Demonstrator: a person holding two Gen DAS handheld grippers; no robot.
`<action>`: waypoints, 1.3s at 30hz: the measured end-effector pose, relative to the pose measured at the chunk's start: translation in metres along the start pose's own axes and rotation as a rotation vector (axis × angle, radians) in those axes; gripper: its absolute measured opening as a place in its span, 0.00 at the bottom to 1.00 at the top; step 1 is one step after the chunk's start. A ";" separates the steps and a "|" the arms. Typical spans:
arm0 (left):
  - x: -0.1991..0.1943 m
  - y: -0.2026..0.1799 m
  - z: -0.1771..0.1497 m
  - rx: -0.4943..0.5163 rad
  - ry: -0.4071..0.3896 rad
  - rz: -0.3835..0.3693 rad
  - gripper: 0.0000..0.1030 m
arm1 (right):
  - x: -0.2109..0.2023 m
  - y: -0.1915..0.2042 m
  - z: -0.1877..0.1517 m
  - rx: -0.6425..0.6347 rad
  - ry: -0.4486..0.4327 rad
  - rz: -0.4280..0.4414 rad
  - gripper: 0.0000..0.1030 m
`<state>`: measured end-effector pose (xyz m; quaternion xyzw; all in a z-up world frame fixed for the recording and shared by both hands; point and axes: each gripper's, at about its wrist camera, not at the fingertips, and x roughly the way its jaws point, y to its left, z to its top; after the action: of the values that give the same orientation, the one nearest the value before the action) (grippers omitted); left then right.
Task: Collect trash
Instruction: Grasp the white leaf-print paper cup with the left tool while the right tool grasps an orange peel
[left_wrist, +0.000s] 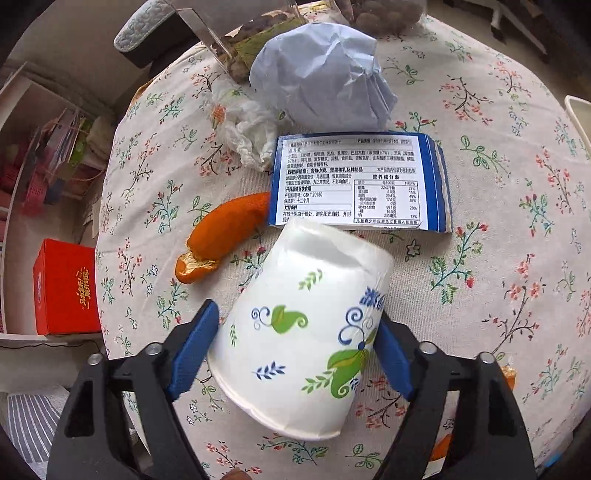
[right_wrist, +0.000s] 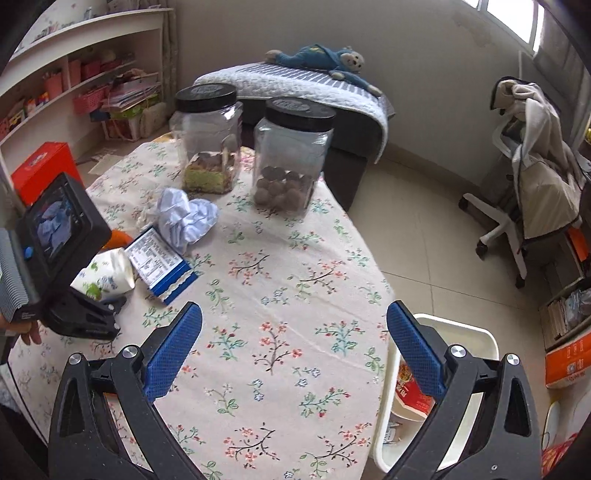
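Left tongs (left_wrist: 295, 354), at lower centre of the left wrist view, are closed against the sides of a paper cup (left_wrist: 303, 332), which lies tilted with its dented mouth toward the frame centre. Left of the cup, an orange peel (left_wrist: 225, 230) lies on the floral surface (left_wrist: 498, 221). Above the cup, a blue-edged packet (left_wrist: 354, 181) lies flat, label side up, with a crumpled white tissue (left_wrist: 247, 133) just beside its upper left corner and a crumpled blue paper (left_wrist: 325, 77) above it. In the right wrist view, the cup (right_wrist: 105, 277) appears at centre left and two black-lidded jars (right_wrist: 291, 155) stand at upper centre. Right tongs (right_wrist: 294, 350), at lower centre, are spread wide and hold nothing. A white bin (right_wrist: 476, 339) stands off the surface edge at lower right.
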<state>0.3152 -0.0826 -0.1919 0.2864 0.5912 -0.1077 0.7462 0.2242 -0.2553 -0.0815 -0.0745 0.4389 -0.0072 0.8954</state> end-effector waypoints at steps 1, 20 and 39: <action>-0.002 0.002 -0.002 -0.007 -0.005 -0.023 0.59 | 0.006 0.012 -0.003 -0.055 0.025 0.045 0.93; -0.060 0.069 -0.066 -0.143 -0.141 -0.105 0.43 | 0.055 0.167 -0.059 -0.623 0.296 0.499 0.52; -0.076 0.119 -0.071 -0.382 -0.249 -0.071 0.43 | 0.034 0.143 0.030 -0.214 0.023 0.436 0.13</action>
<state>0.2949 0.0399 -0.0942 0.1035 0.5141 -0.0543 0.8497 0.2614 -0.1123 -0.1097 -0.0721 0.4532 0.2321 0.8576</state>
